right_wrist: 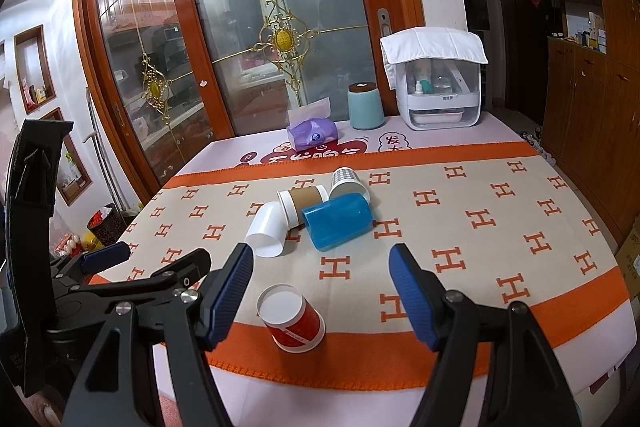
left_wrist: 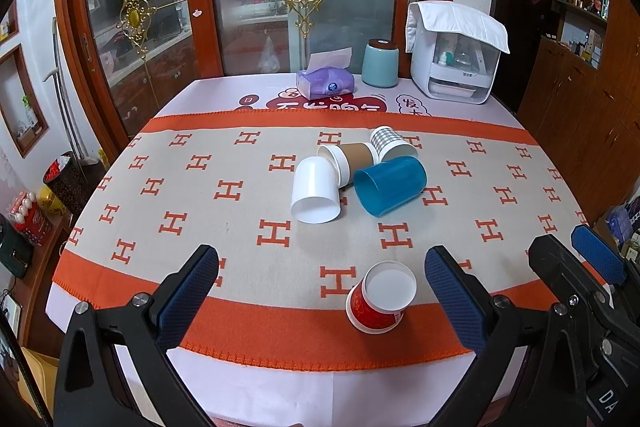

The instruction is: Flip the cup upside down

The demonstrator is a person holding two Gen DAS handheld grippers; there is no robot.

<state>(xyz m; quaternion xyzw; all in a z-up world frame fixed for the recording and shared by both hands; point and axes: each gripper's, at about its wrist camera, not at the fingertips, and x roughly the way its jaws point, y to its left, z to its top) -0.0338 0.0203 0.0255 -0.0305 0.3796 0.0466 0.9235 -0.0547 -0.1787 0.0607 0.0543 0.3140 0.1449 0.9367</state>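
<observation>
The red paper cup point(left_wrist: 380, 297) stands rim-down on the near orange band of the H-patterned cloth point(left_wrist: 240, 187), its white base facing up, so this one looks already turned over. It sits apart from the rest, near the front edge of the counter point(left_wrist: 280, 383).

Farther back, in the middle of the cloth, four cups lie on their sides in a huddle: a white plastic cup point(left_wrist: 315, 193) with its mouth toward the near side, a brown-sleeved paper cup point(left_wrist: 352, 157) touching it, a blue plastic cup point(left_wrist: 390, 185) to the right, and a checked paper cup point(left_wrist: 390, 143) behind that. I would guess one of these is next.

Both claws hang over the near edge, holding nothing. The left claw point(left_wrist: 320, 291) is spread wide, with the red cup just inside its right finger. The right claw point(right_wrist: 320, 291) is spread as well, with the red cup low between its fingers but not touched.

To do the next one well, I would take the white cup or the blue one first, since they lie nearest and most exposed. Come in from the side, pinch across the wall rather than the rim, and go lightly, as thin cups crush. Lift it clear of its neighbours before turning it, or they may roll. Set it down rim-flat, away from the red cup.

At the far edge stand a purple tissue pack point(left_wrist: 325, 85), a teal canister point(left_wrist: 380, 63) and a white cabinet under a cloth point(left_wrist: 456, 67).
</observation>
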